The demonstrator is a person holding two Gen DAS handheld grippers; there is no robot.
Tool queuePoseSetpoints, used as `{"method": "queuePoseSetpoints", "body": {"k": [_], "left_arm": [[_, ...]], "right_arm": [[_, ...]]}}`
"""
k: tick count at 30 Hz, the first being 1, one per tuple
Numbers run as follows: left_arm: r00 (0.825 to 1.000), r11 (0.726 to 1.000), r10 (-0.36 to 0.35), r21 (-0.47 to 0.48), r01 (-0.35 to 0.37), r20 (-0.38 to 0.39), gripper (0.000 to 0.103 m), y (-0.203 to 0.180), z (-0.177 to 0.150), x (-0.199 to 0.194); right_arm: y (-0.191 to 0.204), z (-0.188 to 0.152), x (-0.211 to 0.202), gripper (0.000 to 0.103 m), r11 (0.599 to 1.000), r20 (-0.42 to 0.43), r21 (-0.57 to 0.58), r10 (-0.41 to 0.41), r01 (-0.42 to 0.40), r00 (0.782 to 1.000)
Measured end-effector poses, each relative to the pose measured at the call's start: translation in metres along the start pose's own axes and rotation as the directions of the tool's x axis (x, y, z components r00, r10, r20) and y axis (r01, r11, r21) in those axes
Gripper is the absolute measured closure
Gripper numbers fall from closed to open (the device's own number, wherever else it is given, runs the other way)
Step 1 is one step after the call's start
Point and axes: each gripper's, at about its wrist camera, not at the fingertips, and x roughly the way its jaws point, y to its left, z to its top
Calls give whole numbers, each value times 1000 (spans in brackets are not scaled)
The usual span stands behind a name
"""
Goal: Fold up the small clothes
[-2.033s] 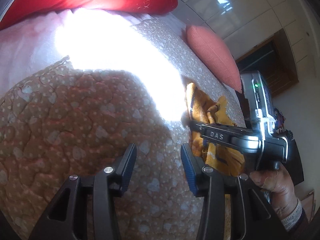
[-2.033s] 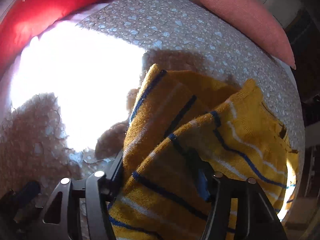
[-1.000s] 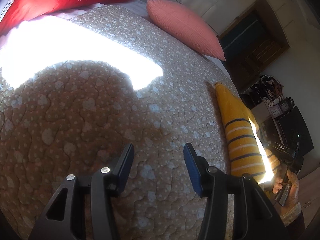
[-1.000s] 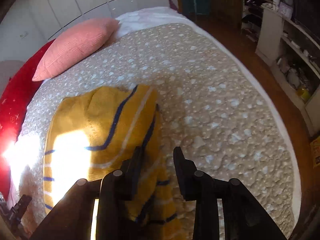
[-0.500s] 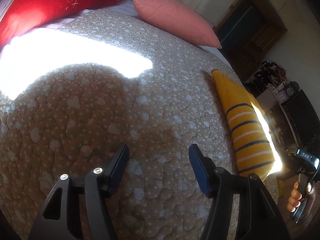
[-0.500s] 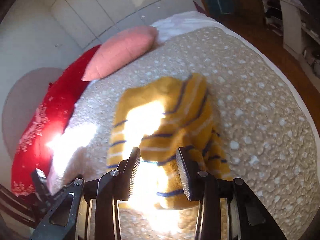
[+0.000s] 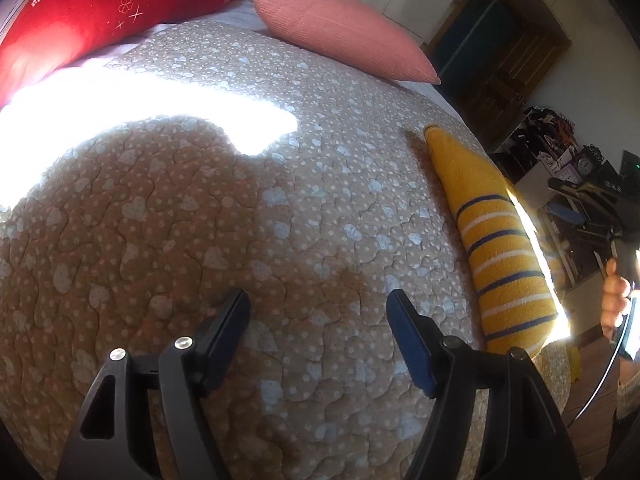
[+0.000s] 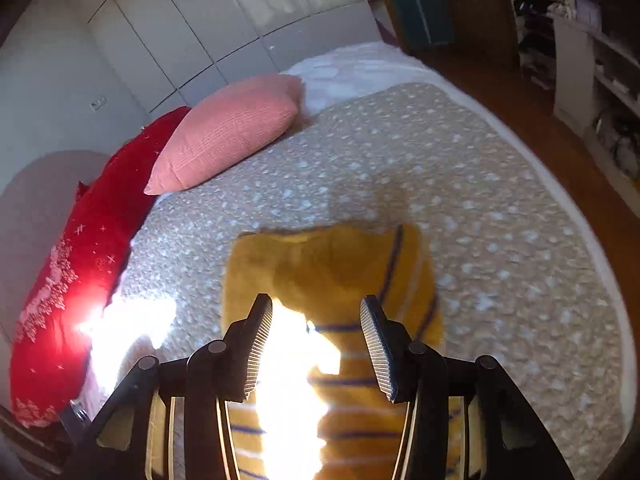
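Both grippers are empty: left gripper hangs over bare quilt with jaws spread wide, right gripper sits above the yellow striped garment with jaws parted, nothing pinched; both sets have just been opening. My read is the fold's basically done: garment lies released as a compact bundle on the quilted bedspread, toward its right edge in the left view, well clear of the pink pillow and red pillow. What's left, I'd guess, is a tidy-up or the next item; none in view. Garment looks like thick fuzzy knit, mustard with thin navy and white stripes, soft rounded edges. Bedspread is beige, puffy stitched, pale heart-ish print. Pink pillow ribbed; red one smooth with white snowflake print.
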Motion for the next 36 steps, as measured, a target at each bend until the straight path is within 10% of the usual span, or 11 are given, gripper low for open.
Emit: {"method": "queuePoseSetpoints", "body": {"k": [5, 16, 20, 24, 33, 36], "left_arm": [[1000, 1000, -4, 9, 4, -6, 30, 0, 1, 2], [996, 996, -84, -21, 84, -3, 26, -5, -7, -8], [999, 998, -42, 39, 42, -4, 26, -31, -9, -4], [986, 985, -168, 37, 168, -25, 24, -65, 9, 2], [892, 926, -361, 8, 378, -272, 9, -138, 41, 109], [890, 924, -376, -26, 383, -258, 26, -143, 46, 112]], "right_arm": [[-30, 10, 78, 58, 982, -98, 16, -184, 187, 978], [-76, -42, -27, 16, 969, 57, -79, -232, 236, 971], [-114, -54, -24, 16, 993, 29, 42, -108, 107, 994], [-134, -57, -4, 16, 991, 8, 123, 44, -44, 999], [-133, -37, 36, 14, 954, -62, 156, 267, -254, 962], [-116, -36, 51, 40, 932, -124, 134, 352, -336, 928]]}}
